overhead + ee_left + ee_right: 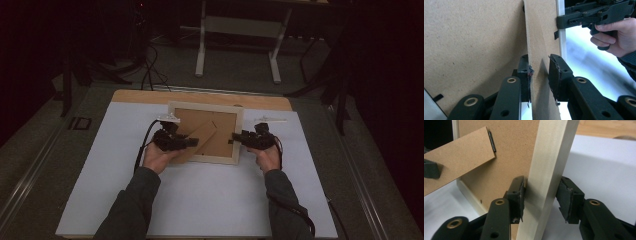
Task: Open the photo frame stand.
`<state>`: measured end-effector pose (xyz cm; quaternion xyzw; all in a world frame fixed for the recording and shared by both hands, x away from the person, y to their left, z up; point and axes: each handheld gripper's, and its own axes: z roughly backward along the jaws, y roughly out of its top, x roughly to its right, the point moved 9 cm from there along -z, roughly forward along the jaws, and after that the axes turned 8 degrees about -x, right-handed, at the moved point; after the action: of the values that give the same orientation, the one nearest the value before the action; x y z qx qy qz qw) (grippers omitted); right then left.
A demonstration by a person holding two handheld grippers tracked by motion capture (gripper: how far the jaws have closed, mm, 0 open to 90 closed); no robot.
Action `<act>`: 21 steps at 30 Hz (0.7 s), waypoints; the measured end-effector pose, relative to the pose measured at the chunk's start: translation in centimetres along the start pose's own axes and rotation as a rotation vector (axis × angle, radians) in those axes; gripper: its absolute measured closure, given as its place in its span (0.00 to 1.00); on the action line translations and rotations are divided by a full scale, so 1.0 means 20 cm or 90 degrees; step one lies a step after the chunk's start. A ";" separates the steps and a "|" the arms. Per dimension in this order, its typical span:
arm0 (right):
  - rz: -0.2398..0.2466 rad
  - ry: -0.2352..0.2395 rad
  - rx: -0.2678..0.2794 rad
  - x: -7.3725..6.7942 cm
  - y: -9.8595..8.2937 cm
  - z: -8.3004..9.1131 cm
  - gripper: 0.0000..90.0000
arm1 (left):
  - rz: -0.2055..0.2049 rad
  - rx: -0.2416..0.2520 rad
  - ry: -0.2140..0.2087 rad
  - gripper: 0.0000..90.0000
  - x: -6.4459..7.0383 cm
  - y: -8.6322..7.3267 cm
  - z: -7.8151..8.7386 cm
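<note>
Fibreboard stand sits between the left gripper's jaws, one pad touching, the other just off. Right gripper straddles the frame rail, narrowly open. Frame lies face-down on the table. Close both fully before swinging the stand.

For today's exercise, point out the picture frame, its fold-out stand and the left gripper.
picture frame (238,134): high view, on its pale right rail.
fold-out stand (541,47): left gripper view, on the brown strip between the jaws.
left gripper (192,142): high view, at its fingertips.
</note>
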<state>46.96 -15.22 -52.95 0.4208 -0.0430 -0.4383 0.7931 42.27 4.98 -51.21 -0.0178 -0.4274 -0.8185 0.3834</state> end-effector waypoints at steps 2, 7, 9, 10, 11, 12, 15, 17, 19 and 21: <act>0.000 -0.001 0.005 0.00 0.01 0.01 0.67 | -0.004 -0.002 0.001 0.83 0.00 0.00 0.00; 0.006 -0.004 0.010 0.00 0.02 0.02 0.67 | -0.023 -0.013 0.006 0.84 0.02 0.01 0.00; 0.007 -0.007 0.018 -0.01 0.04 0.02 0.68 | -0.032 -0.014 0.013 0.85 0.02 0.01 0.00; 0.009 -0.007 0.023 -0.01 0.05 0.03 0.69 | -0.032 -0.014 0.013 0.86 0.02 0.01 0.00; 0.012 -0.008 0.027 -0.01 0.05 0.03 0.69 | -0.039 -0.016 0.018 0.86 0.02 0.01 0.00; 0.013 -0.008 0.031 -0.02 0.06 0.04 0.69 | -0.040 -0.016 0.020 0.87 0.02 0.01 0.00; 0.026 -0.013 0.033 -0.02 0.07 0.05 0.68 | -0.043 -0.015 0.027 0.88 0.02 0.01 0.00; 0.029 -0.015 0.034 -0.03 0.08 0.05 0.68 | -0.043 -0.016 0.028 0.88 0.02 0.01 0.00; 0.034 -0.018 0.037 -0.03 0.08 0.05 0.68 | -0.045 -0.016 0.033 0.88 0.01 0.01 0.00; 0.040 -0.026 0.040 -0.04 0.09 0.05 0.68 | -0.049 -0.013 0.039 0.88 0.02 0.01 0.00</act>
<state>47.17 -14.85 -50.82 0.4351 -0.0866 -0.4200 0.7917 42.11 4.66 -50.93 0.0196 -0.4072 -0.8373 0.3643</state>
